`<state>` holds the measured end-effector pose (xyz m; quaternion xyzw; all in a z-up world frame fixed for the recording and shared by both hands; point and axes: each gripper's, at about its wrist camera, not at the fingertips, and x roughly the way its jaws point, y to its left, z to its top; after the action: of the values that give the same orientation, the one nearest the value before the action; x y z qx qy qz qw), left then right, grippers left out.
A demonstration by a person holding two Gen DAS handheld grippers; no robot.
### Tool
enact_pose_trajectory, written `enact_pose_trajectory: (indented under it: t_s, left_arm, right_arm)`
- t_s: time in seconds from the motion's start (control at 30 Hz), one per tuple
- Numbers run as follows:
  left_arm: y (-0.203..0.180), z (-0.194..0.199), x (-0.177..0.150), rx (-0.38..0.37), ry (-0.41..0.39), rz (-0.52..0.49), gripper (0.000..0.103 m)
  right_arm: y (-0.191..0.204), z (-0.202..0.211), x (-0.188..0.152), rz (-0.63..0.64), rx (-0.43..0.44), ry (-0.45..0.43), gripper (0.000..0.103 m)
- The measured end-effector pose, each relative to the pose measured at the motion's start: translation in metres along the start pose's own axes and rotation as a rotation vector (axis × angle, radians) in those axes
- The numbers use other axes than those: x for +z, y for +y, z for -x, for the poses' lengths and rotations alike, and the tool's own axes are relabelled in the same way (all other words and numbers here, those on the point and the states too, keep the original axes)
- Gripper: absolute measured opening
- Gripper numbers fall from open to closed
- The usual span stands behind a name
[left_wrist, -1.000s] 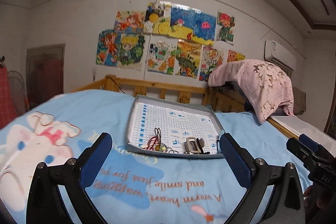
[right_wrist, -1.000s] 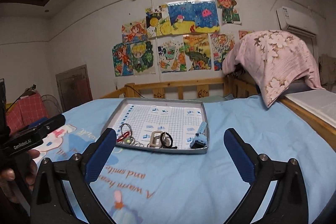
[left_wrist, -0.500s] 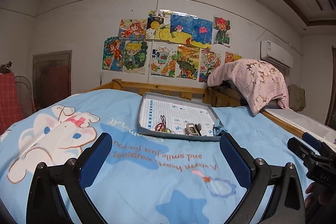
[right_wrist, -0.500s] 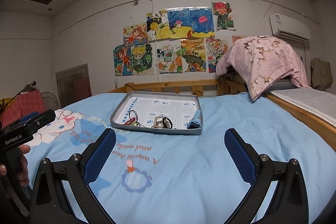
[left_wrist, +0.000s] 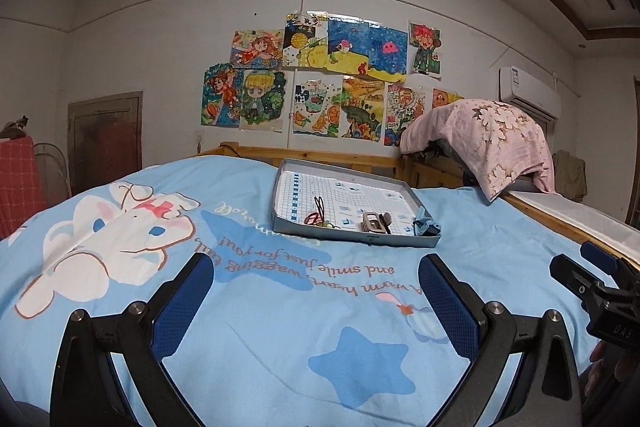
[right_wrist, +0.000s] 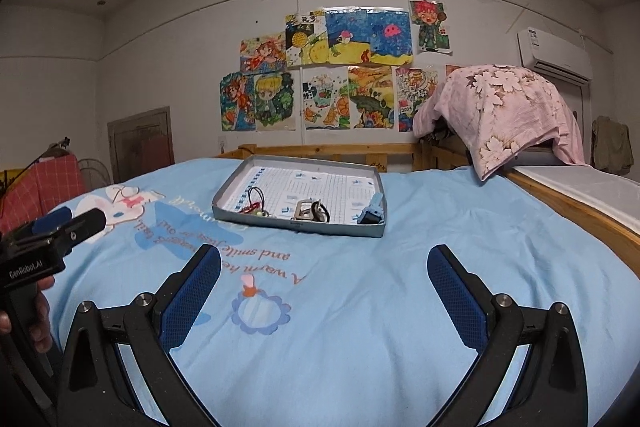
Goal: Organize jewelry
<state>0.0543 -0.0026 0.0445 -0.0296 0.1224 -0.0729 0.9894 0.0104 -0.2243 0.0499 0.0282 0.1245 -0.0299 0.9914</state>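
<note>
I hold my left gripper (left_wrist: 312, 291) and right gripper (right_wrist: 324, 281) low over the bed (right_wrist: 360, 327), side by side, both spread wide and empty. Well beyond them the grey tray (right_wrist: 298, 225) lies flat with nothing between; cords (right_wrist: 254, 205), a clip (right_wrist: 304, 213) and a blue piece (right_wrist: 372, 213) line its near rim.

"GenRobot.AI" on left claw (right_wrist: 34, 263), "DAS" on right claw (left_wrist: 612, 319)
</note>
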Motion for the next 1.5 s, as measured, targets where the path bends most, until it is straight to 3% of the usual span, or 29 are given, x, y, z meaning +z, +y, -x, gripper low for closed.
enact_pose_trajectory:
  t_s: [1.5]
  left_arm:
    - [0.0041, -0.0022, -0.0035, 0.011, -0.003, -0.001, 0.103]
  right_arm:
    - [0.0030, 0.0010, -0.0019, 0.006, 0.001, 0.009, 0.101]
